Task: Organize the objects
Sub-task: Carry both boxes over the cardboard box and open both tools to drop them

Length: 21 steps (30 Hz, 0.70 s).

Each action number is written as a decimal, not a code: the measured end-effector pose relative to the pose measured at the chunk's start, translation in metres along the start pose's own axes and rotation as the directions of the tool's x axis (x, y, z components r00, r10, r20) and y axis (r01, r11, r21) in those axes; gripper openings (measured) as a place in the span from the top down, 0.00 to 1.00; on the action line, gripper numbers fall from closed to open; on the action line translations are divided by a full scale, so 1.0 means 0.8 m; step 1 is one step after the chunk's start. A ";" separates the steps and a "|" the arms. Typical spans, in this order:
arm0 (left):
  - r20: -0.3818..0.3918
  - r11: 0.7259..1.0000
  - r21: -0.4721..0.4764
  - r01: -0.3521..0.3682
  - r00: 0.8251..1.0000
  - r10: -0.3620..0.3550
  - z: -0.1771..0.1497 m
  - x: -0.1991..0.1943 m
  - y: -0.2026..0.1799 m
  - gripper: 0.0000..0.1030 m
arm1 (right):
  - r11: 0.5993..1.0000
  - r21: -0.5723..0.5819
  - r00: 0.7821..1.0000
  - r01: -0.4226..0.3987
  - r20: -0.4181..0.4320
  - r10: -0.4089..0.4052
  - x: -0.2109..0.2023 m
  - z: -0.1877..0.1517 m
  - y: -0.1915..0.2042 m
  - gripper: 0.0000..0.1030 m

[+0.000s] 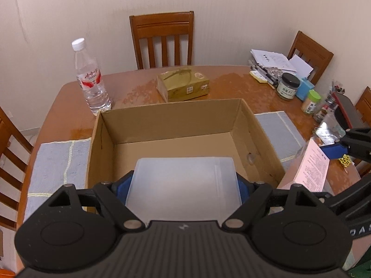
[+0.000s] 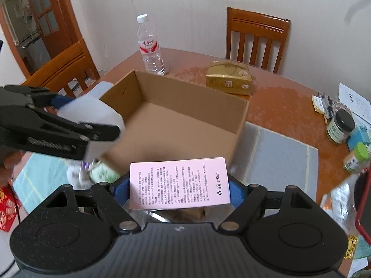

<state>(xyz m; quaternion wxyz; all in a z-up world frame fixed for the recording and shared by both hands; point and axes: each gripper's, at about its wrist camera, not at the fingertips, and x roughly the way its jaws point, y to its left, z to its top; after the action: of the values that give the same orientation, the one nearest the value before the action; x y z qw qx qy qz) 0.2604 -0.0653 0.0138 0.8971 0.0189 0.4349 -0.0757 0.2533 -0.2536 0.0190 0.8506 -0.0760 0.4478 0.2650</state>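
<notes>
An open cardboard box point(image 1: 162, 120) stands empty on the wooden table, also in the right wrist view point(image 2: 180, 120). My left gripper point(image 1: 183, 185) is shut on a translucent white plastic box point(image 1: 183, 180), held over the cardboard box's near edge; it also shows in the right wrist view point(image 2: 97, 113). My right gripper point(image 2: 179, 190) is shut on a pink carton with printed text point(image 2: 178, 183), held just right of the cardboard box; this carton shows in the left wrist view point(image 1: 313, 169).
A water bottle point(image 1: 91, 78) and a gold tissue box point(image 1: 183, 83) stand behind the cardboard box. Jars point(image 1: 288, 86), papers point(image 1: 271, 59) and pens crowd the table's right side. Grey placemats point(image 1: 55, 162) lie under the box. Wooden chairs point(image 1: 162, 39) surround the table.
</notes>
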 end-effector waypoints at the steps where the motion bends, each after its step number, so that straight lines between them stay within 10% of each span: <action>1: -0.007 1.000 -0.002 0.000 1.000 0.000 0.001 0.006 0.003 0.19 | 1.000 0.000 1.000 -0.001 -0.004 0.001 0.006 0.005 0.001 0.18; 21: 0.006 0.996 -0.057 -0.069 0.998 0.070 0.023 0.065 0.046 0.03 | 0.999 0.030 0.998 0.014 -0.063 -0.012 0.069 0.024 0.010 0.00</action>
<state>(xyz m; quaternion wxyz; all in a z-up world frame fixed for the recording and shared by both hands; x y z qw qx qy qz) 0.3119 -0.0370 -0.0167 0.9012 0.0084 0.4321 -0.0323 0.2886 -0.2188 -0.0127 0.8389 -0.0743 0.4777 0.2502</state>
